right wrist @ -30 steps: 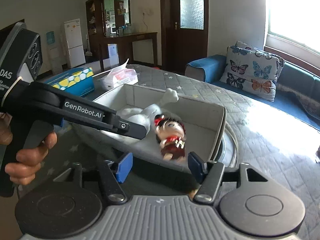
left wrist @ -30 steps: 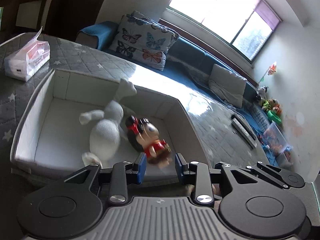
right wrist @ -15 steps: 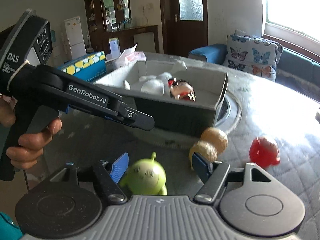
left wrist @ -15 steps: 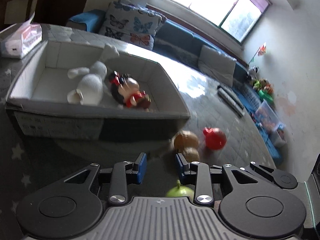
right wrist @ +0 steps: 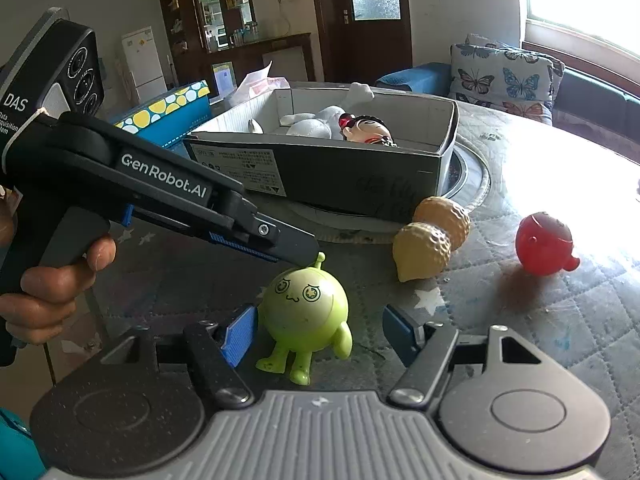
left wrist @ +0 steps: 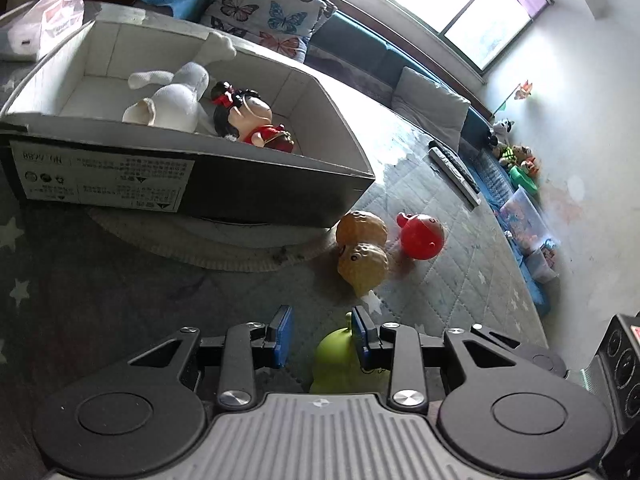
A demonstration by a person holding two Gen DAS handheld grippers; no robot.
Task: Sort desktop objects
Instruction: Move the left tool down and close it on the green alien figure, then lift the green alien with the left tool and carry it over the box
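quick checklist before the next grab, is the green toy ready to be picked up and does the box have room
1. green round toy upright on its feet on the quilted table cover: ok.
2. Toy between the right gripper pads: ok; the jaws are closing, neither pad pressing yet.
3. left gripper clear of the toy: not ok; its tip sits at the toy's antenna.
4. Left gripper empty: ok; nothing is clamped.
5. cardboard box has free floor beside the white plush and the doll: ok.
6. Two tan nut toys and the red toy out of the way: ok.
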